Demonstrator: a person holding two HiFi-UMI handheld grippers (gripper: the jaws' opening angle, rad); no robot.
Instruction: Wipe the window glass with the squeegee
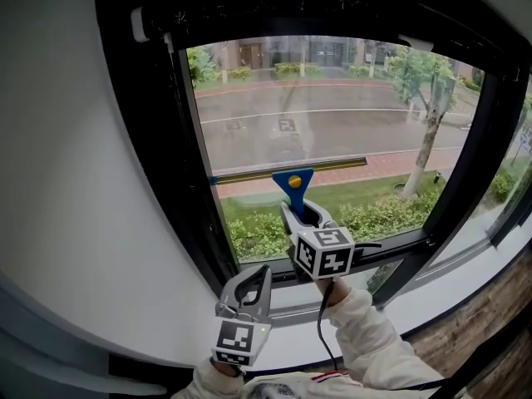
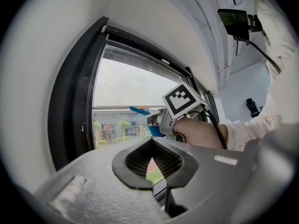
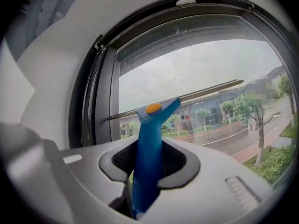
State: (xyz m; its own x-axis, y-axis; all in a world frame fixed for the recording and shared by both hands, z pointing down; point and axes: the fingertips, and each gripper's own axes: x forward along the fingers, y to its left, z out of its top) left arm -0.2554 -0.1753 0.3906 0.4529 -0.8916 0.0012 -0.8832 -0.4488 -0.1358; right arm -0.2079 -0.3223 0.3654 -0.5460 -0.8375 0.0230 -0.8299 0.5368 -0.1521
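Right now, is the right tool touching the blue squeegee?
Touching. The right gripper view shows the right tool clamped on the squeegee handle.

My right gripper [image 1: 301, 213] stood higher and farther out, jaws clamped on the squeegee [image 1: 293, 185] handle. My left gripper [image 1: 259, 274] hung lower, nearer me, jaws together, empty.

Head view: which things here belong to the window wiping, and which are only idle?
In use: blue plastic squeegee with yellow button; clear window glass; right hand-held gripper, shut on its handle.
Idle: left hand-held gripper, shut and empty; black window frame.
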